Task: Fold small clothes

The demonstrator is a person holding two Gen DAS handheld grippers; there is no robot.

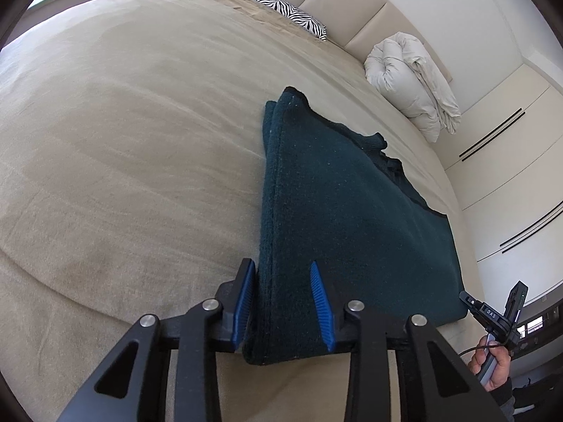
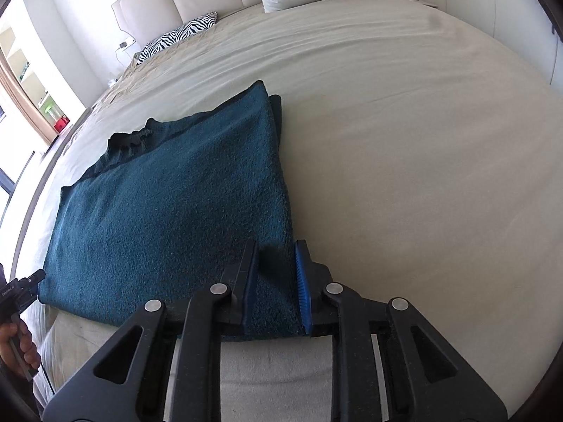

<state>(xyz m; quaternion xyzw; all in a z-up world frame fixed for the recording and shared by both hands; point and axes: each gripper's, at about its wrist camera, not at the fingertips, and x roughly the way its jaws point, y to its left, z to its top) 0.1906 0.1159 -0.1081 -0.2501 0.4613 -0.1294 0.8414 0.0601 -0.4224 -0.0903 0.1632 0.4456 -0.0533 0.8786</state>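
Sweater corners pinched, both grippers

Left gripper (image 1: 285,306) and right gripper (image 2: 276,288) are clamped on the teal sweater's (image 1: 345,218) near corners (one each); garment extends away across the bed (image 1: 123,140).

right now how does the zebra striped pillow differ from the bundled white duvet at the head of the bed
The zebra-striped pillow is patterned in black and white; the bundled white duvet is plain. The pillow lies flat and thin on the beige bed cover; the duvet is rolled into a tall, puffy heap. The pillow looks much smaller than the duvet. Both sit by the padded headboard, well away from the dark teal knitted garment.
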